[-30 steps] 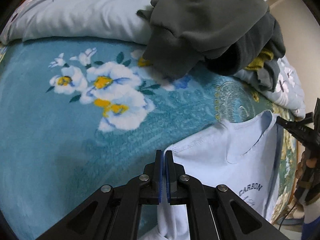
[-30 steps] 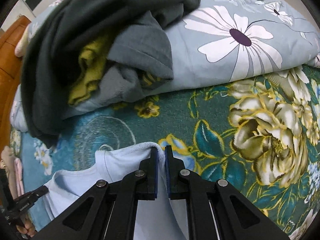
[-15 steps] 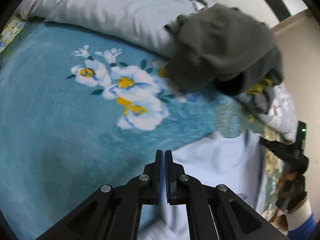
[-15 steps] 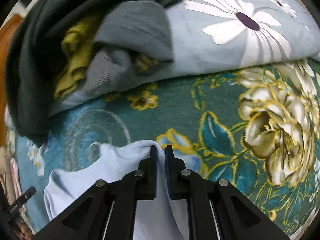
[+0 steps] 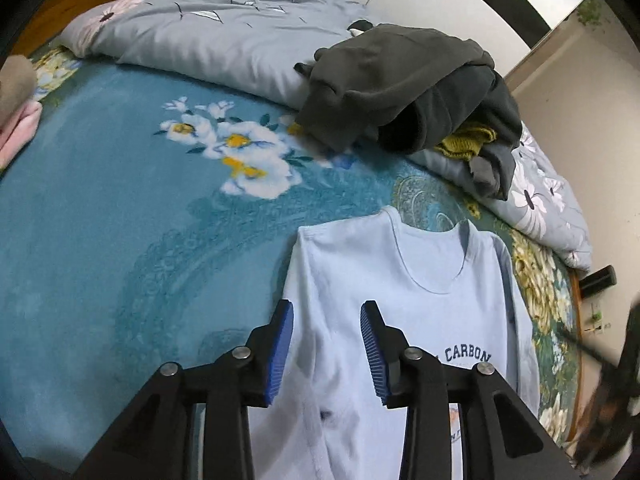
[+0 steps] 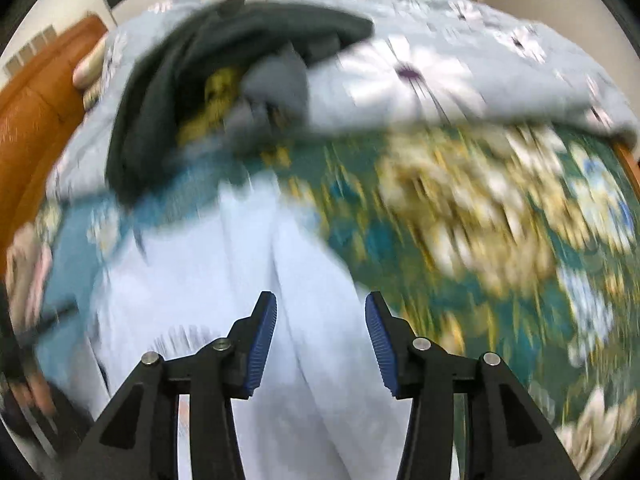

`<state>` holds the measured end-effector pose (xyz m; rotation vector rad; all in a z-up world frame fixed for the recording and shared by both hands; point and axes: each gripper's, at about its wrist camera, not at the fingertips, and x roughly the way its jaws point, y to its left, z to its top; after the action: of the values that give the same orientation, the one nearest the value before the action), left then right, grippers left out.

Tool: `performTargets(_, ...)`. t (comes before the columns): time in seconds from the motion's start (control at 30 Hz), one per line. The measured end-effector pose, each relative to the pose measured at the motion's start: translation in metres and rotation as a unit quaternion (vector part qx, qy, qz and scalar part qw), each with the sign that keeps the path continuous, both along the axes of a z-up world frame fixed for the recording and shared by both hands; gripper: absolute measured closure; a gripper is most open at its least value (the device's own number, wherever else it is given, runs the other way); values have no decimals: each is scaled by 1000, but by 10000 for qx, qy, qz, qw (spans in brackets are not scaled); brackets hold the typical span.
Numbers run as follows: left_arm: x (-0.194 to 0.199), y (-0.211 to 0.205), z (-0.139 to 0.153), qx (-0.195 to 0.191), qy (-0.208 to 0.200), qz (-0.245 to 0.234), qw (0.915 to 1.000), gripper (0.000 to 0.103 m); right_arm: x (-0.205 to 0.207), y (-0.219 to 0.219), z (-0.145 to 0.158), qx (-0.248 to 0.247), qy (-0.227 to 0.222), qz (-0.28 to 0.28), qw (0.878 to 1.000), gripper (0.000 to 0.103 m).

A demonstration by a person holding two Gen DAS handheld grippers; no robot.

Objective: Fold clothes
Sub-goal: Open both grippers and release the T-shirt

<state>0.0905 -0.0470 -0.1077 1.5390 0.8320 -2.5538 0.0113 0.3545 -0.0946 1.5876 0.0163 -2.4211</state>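
A pale blue T-shirt (image 5: pixel 404 280) with dark "CARBON" lettering lies flat on the teal flowered blanket (image 5: pixel 100 208), neckline toward the pillows. My left gripper (image 5: pixel 326 320) hovers above its left shoulder, jaws opening, pads clear of the cloth. In the blurred right wrist view the same T-shirt (image 6: pixel 240 272) lies under my right gripper (image 6: pixel 320 312), whose jaws are also opening with nothing pressed between them. The right gripper shows as a dark blur (image 5: pixel 612 364) at the left view's right edge.
A pile of dark grey and mustard clothes (image 5: pixel 404 92) rests on a grey flowered quilt (image 5: pixel 216 24) at the head of the bed. Folded pink cloth (image 5: pixel 16 128) sits at the far left. An orange headboard (image 6: pixel 36 108) and the bed's right edge border the blanket.
Both grippers were shut on the T-shirt's shoulders; they have let go, opened and drawn back and up. The T-shirt now lies spread flat on the blanket.
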Motion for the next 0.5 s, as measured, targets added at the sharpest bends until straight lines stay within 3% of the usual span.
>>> performTargets(0.23,19,-11,9,79,114,284,9995,59,81,16,-36,472,-175,121,9987,55)
performTargets(0.43,29,-15,15,12,151,408,9991,57,83,22,-57,425,-333,-161,9984,56)
performTargets(0.5,32,-18,16,29,159,481,9987,56,82,20,-62,560,-409,-154,9975,64)
